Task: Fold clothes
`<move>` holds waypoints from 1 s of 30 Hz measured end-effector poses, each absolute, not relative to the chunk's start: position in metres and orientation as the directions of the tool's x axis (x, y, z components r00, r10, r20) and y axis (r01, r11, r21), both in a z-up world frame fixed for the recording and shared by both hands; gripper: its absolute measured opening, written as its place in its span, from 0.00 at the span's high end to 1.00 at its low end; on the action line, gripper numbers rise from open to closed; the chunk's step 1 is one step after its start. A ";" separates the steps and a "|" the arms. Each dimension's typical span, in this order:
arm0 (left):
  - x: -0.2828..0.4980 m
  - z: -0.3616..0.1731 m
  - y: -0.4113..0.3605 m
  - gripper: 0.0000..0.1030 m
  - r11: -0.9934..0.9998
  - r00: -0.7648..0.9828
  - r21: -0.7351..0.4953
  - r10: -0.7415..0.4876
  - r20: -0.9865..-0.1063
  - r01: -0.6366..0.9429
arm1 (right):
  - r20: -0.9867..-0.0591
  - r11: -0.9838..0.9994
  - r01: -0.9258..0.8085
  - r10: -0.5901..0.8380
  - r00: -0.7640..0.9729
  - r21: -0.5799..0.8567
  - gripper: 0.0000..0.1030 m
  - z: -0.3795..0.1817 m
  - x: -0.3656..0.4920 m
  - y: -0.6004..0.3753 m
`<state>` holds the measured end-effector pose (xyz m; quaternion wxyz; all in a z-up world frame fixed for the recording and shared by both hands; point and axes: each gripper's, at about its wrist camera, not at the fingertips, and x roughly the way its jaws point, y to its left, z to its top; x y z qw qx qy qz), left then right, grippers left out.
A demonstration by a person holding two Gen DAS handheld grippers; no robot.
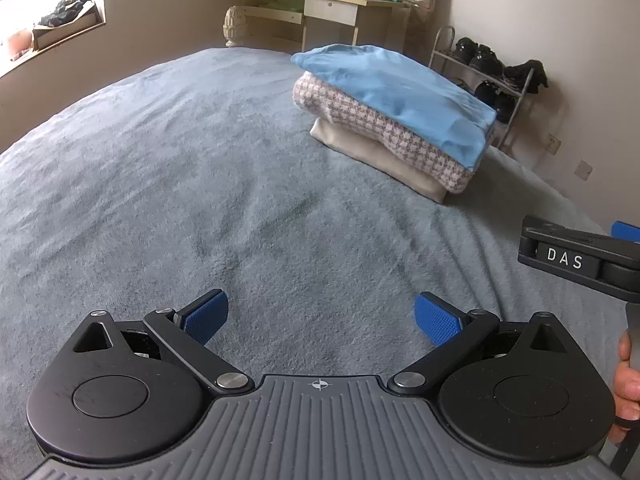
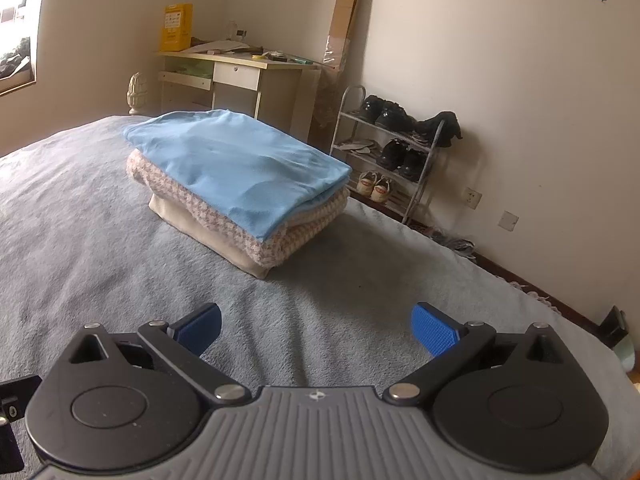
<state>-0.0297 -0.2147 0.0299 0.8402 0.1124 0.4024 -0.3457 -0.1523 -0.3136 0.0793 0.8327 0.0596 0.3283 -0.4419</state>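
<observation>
A stack of three folded clothes stands on the grey bed cover: a light blue garment [image 1: 404, 100] on top, a pink-and-white checked one [image 1: 372, 128] under it, and a cream one [image 1: 372, 158] at the bottom. The stack also shows in the right wrist view, with the blue garment [image 2: 240, 164] on top. My left gripper [image 1: 320, 316] is open and empty, low over the bare cover, well short of the stack. My right gripper [image 2: 316, 330] is open and empty, a little short of the stack. Its body [image 1: 580, 260] shows at the right of the left wrist view.
The grey bed cover [image 1: 180, 200] fills the foreground. Beyond the bed stand a desk [image 2: 240, 68] with clutter, a metal shoe rack [image 2: 392, 152] with shoes by the right wall, and a window sill [image 1: 52, 32] at the left.
</observation>
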 end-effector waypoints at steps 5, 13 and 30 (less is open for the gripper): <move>-0.031 0.030 -0.215 0.02 0.736 0.439 -0.085 -0.487 -0.755 0.671 | -0.607 0.605 0.773 -0.691 0.392 -0.190 0.00 0.078 -0.152 -0.313; -0.034 0.029 -0.216 0.02 0.730 0.434 -0.080 -0.487 -0.758 0.679 | -0.606 0.606 0.773 -0.691 0.395 -0.187 0.00 0.079 -0.153 -0.314; -0.036 0.029 -0.218 0.02 0.731 0.432 -0.082 -0.486 -0.760 0.678 | -0.615 0.604 0.776 -0.686 0.390 -0.181 0.00 0.078 -0.155 -0.315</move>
